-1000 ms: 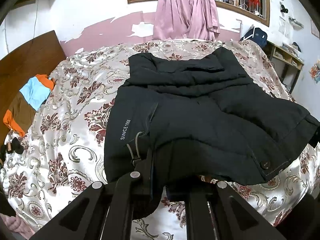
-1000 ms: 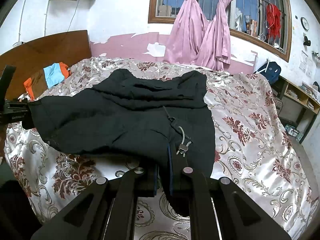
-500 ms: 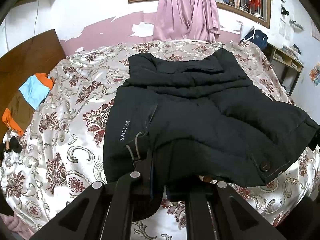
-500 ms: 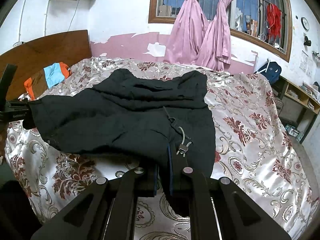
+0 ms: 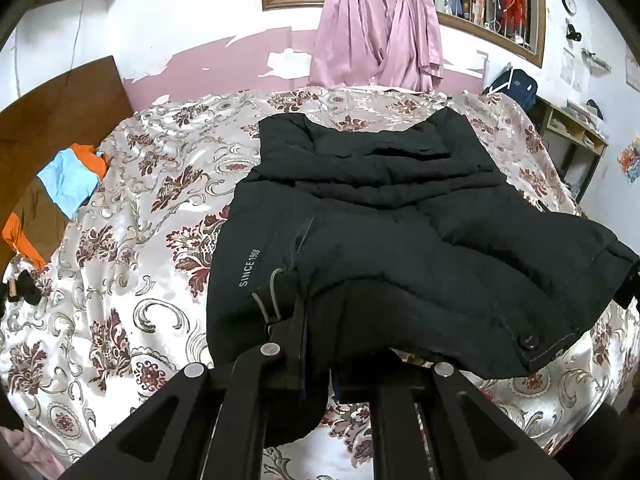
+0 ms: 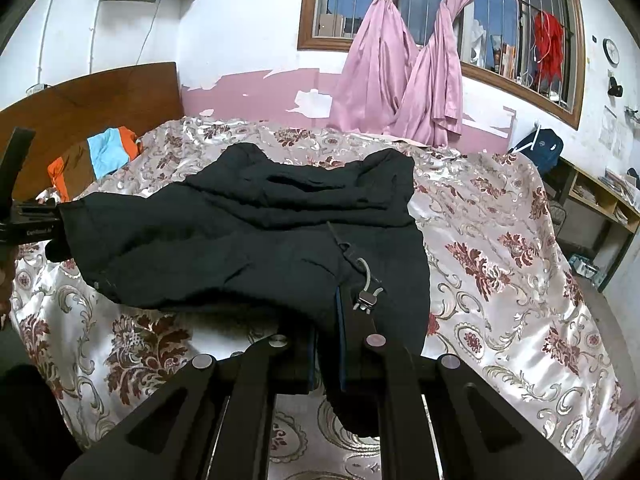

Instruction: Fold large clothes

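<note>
A large black padded jacket (image 5: 392, 232) (image 6: 248, 240) lies spread over the floral bedspread (image 5: 132, 280), its far half flat and its near hem lifted. My left gripper (image 5: 318, 344) is shut on the hem's left corner, beside the "SINCE 1990" print and a grey cord loop. My right gripper (image 6: 326, 352) is shut on the opposite corner, by a cord with a metal toggle. Each gripper shows in the other's view: the right gripper (image 5: 630, 284) at the right edge of the left wrist view, the left gripper (image 6: 30, 224) at the left edge of the right wrist view. The hem sags between them above the bed.
An orange, blue and brown garment (image 5: 52, 200) (image 6: 100, 156) lies by the wooden headboard (image 6: 92, 96). Pink curtains (image 6: 404, 72) hang at the barred window. A shelf (image 6: 600, 200) and a dark backpack (image 6: 540, 148) stand right of the bed (image 6: 500, 280).
</note>
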### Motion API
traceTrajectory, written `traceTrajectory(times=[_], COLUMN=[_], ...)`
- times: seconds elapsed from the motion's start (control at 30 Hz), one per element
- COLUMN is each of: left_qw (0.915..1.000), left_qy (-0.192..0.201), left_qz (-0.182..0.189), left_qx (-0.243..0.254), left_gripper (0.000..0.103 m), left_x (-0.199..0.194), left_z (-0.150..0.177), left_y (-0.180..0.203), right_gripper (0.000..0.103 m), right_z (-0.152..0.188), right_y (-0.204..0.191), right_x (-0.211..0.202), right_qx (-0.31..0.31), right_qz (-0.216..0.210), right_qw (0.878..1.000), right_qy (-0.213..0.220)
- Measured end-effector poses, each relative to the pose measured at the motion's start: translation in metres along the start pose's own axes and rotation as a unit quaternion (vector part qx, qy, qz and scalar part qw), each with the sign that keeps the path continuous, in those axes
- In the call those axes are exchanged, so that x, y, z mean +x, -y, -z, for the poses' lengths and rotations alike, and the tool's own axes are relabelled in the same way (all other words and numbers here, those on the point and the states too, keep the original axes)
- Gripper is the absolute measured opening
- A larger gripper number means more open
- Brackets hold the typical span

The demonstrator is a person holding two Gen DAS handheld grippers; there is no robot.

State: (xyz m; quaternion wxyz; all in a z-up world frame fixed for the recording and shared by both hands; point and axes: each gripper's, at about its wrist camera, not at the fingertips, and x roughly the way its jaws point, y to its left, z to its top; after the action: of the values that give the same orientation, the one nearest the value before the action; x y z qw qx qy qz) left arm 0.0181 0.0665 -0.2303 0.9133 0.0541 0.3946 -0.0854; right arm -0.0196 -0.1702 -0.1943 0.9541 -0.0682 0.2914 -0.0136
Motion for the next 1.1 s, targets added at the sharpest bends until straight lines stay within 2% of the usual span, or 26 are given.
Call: traceTrajectory(times=[0.43,0.8,1.1], left_qw=[0.9997,0.9947,0.984], left_qy=[0.021,0.081,0.123], left_qz=[0.006,0.062,0.115], left_qx=[-0.007,-0.018,-0.058], left_gripper=[0.009,0.009,0.009], left_x=[0.003,0.018,0.041], left_z=[-0.029,-0.065,-0.093], left_y=[-0.001,-0.009,-0.027], right_gripper=[0.008,0.008,0.008], right_z=[-0.02,-0.052,-0.093], right_y=[0.001,0.005,0.006], right_x=[0.001,0.015,0.031], right_qx=[0.004,0.008,0.007], right_qz=[0.001,0.018,0.041], right_qw=[1.0,1.0,0.999], right_qy=[0.011,0.004,0.005])
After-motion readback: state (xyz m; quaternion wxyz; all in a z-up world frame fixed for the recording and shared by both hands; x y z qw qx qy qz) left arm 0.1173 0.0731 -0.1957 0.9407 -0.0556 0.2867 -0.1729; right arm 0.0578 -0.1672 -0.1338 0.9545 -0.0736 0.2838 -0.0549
